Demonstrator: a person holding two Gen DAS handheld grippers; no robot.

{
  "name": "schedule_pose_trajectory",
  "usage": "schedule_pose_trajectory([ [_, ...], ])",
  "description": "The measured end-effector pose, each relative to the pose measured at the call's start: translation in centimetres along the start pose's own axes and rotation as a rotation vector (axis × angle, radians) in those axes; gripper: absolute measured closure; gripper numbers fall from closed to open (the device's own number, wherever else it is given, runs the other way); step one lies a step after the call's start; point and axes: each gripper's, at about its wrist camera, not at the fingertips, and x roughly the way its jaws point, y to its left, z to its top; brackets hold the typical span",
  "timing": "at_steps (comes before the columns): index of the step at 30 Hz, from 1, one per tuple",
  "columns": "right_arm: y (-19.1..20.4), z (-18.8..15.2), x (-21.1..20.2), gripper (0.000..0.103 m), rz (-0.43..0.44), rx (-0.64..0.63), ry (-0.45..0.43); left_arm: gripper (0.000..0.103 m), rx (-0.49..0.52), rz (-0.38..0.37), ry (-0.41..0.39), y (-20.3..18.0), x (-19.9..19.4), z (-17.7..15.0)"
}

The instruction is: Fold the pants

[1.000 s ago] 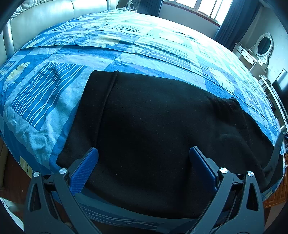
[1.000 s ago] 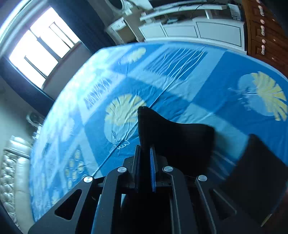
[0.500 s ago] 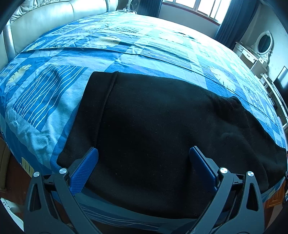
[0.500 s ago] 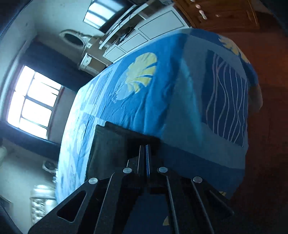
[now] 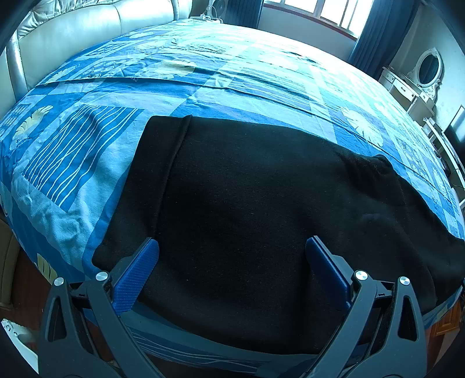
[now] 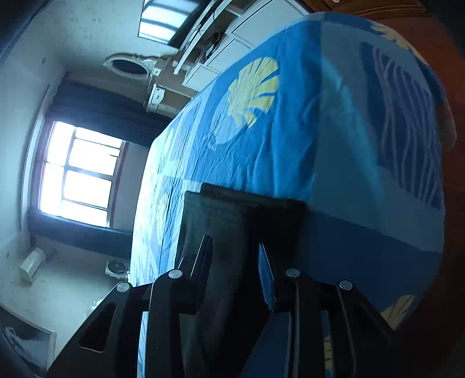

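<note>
Black pants (image 5: 247, 209) lie flat across the near part of a bed with a blue patterned cover (image 5: 203, 72), waistband at the left. My left gripper (image 5: 232, 256) is open and empty, hovering just above the pants near the bed's front edge. In the right wrist view, the hem end of the pants (image 6: 232, 215) lies on the cover (image 6: 290, 130) near the bed's corner. My right gripper (image 6: 235, 250) is open, its jaws apart on either side of the black cloth, no longer pinching it.
A pale leather headboard (image 5: 72, 43) stands at the back left. A window with dark curtains (image 5: 319, 17) is behind the bed. A white dresser with an oval mirror (image 5: 418, 75) stands at the right. Wooden furniture (image 6: 407, 11) is beyond the bed's corner.
My right gripper was shut on the pant hem, carried it down toward the bed's corner while rolling, and has now opened. The far pant end has settled flat. My left gripper has hardly moved.
</note>
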Motion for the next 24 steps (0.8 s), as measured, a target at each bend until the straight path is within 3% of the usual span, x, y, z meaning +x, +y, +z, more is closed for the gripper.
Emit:
schedule_pose_trajectory([
  [1, 0.5, 0.1, 0.3, 0.097, -0.014, -0.021, 0.005, 0.002, 0.0, 0.001, 0.001, 0.0, 0.0, 0.0],
  [7, 2.6, 0.8, -2.6, 0.098, 0.003, -0.107, -0.064, 0.002, 0.001, -0.006, 0.008, 0.1, 0.0, 0.0],
  [12, -1.6, 0.7, -1.4, 0.098, -0.062, -0.026, -0.026, 0.002, 0.013, -0.007, 0.007, -0.1, 0.0, -0.1],
  [14, -2.5, 0.8, -0.6, 0.098, -0.037, 0.003, -0.024, 0.002, 0.015, -0.006, 0.009, -0.1, 0.0, -0.1],
  [18, -2.0, 0.5, -1.1, 0.094, 0.011, 0.038, -0.016, 0.002, 0.016, -0.011, 0.016, -0.1, 0.0, 0.0],
  [22, -1.0, -0.6, -1.8, 0.069, 0.093, 0.054, 0.009, 0.002, 0.022, -0.014, 0.01, -0.1, -0.1, -0.1],
  [24, -0.3, -2.1, -1.7, 0.069, 0.14, 0.048, 0.059, 0.002, 0.024, -0.015, 0.007, -0.1, -0.2, -0.2],
])
